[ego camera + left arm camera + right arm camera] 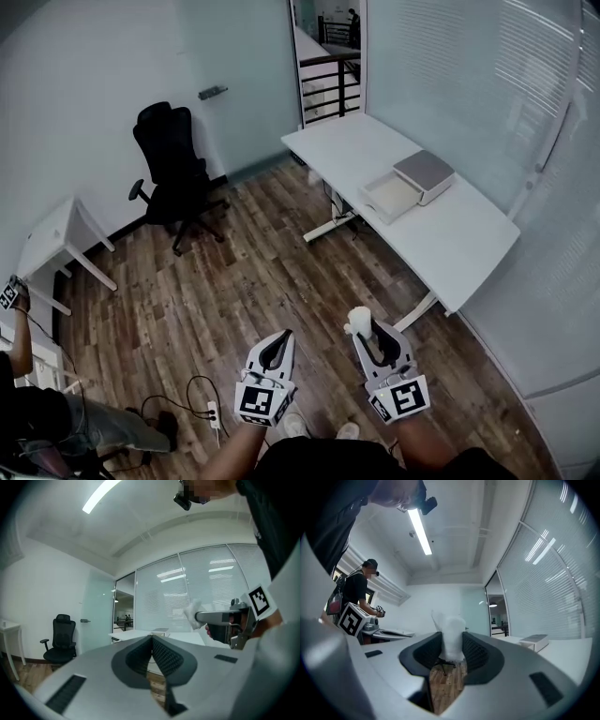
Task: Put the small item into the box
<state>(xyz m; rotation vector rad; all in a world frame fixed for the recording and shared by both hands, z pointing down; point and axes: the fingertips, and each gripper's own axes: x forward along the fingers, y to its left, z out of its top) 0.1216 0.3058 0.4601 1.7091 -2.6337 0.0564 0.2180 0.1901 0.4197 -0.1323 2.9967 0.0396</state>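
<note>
The right gripper pinches the white item upright between its fingers. The open box sits on the surface well ahead and to the right, so this hand is nearer; the left gripper has its fingers together, empty.

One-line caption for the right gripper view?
Right gripper clamps a small white item, with the box on the desk ahead.

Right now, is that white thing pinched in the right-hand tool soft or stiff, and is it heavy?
Probably soft: the white item looks crumpled and sticks out past the right tool, whose jaws squeeze it. Likely light, as it looks thin and tissue-like. Its free end stands up unaided, so it seems to hold some shape.
</note>
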